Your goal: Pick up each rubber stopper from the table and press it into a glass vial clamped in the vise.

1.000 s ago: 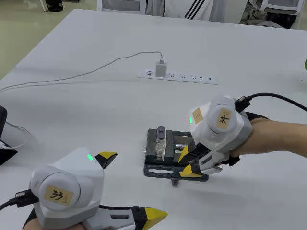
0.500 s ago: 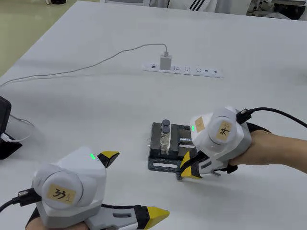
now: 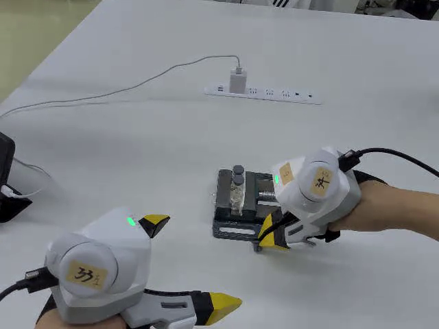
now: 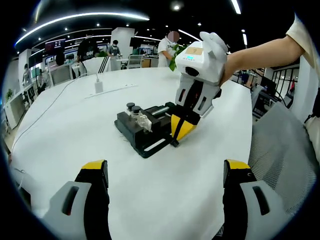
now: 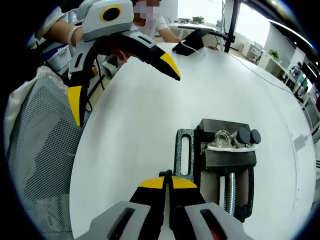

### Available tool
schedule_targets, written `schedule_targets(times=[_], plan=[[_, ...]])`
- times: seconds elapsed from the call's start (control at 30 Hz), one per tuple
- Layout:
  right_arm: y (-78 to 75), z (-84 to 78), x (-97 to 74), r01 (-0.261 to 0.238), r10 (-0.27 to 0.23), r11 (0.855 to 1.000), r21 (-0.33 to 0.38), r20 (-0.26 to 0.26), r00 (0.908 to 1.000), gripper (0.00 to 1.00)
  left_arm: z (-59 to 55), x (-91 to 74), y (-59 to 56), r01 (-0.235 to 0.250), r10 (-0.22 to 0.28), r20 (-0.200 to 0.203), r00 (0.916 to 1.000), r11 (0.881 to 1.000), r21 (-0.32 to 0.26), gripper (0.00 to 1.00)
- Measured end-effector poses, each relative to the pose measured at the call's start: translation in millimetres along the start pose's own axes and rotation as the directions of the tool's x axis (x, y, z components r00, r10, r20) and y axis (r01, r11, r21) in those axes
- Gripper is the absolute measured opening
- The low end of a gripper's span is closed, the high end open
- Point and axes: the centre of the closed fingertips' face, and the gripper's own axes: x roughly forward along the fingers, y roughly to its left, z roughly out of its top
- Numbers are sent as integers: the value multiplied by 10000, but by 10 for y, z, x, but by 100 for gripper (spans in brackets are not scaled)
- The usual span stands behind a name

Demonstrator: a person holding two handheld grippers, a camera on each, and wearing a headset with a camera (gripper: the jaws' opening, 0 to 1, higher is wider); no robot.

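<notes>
A black vise (image 3: pixel 225 219) stands mid-table, clamping a row of small glass vials. Two vials carry dark stoppers (image 3: pixel 238 171); in the right gripper view those stoppers (image 5: pixel 248 136) sit beside one unplugged vial (image 5: pixel 221 136) in the vise (image 5: pixel 227 160). My right gripper (image 3: pixel 274 236) is shut at the vise's front right corner, with nothing seen between its tips (image 5: pixel 167 182). My left gripper (image 3: pixel 188 264) hangs open near the table's front, well short of the vise (image 4: pixel 142 130). Its yellow-tipped jaws (image 4: pixel 165 170) stand wide apart and hold nothing.
A white power strip (image 3: pixel 264 92) with a plugged charger and a long grey cable lies at the back. A black device (image 3: pixel 5 185) sits at the left edge. Mesh chairs and people are around the table in the gripper views.
The right gripper has drawn back a little from over the vise to its front right corner. The head camera has shifted; the left gripper has barely moved.
</notes>
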Motion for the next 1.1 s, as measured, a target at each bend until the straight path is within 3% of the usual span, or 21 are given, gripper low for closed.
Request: schedule_targets(times=[0.33,0.4,0.47,0.57,0.63,0.7,0.8,0.9,1.0,1.07,1.1], plan=[[-3,14,-6,390,-390,9990,-207,23,9992,0,45,20,-42,99,-96,155,9998,9998,-163,94],[7,10,-14,472,-470,9985,-266,62,9989,0,72,22,-109,519,-509,239,9984,9977,-437,88],[30,20,-28,399,-397,9991,-162,127,9991,0,94,24,-113,588,-572,301,9979,9967,-565,77],[15,96,-120,763,-754,9969,-166,504,9959,0,141,34,-119,650,-620,447,9971,9956,-679,76],[-14,130,-182,1022,-1003,9944,-255,669,9927,0,164,31,-127,786,-745,545,9957,9938,-784,68],[-71,189,-279,1430,-1394,9891,-343,913,9860,0,191,34,-119,809,-755,645,9951,9930,-858,64],[-209,362,-480,2568,-2422,9635,-759,1621,9566,0,236,35,-110,999,-904,809,9926,9874,-1227,58],[-262,539,-686,3307,-3049,9395,-888,2226,9260,0,347,26,-111,1309,-1092,1257,9860,9749,-1800,46],[-238,659,-807,3630,-3249,9240,-1202,2535,9111,0,418,31,-108,1591,-1333,1397,9812,9680,-1942,38],[-233,741,-880,3992,-3472,9021,-1637,2740,8969,0,486,28,-110,1782,-1479,1573,9764,9634,-2004,32],[-218,758,-899,4057,-3513,8979,-1710,2771,8943,0,517,27,-106,1854,-1524,1654,9744,9607,-2069,30]])
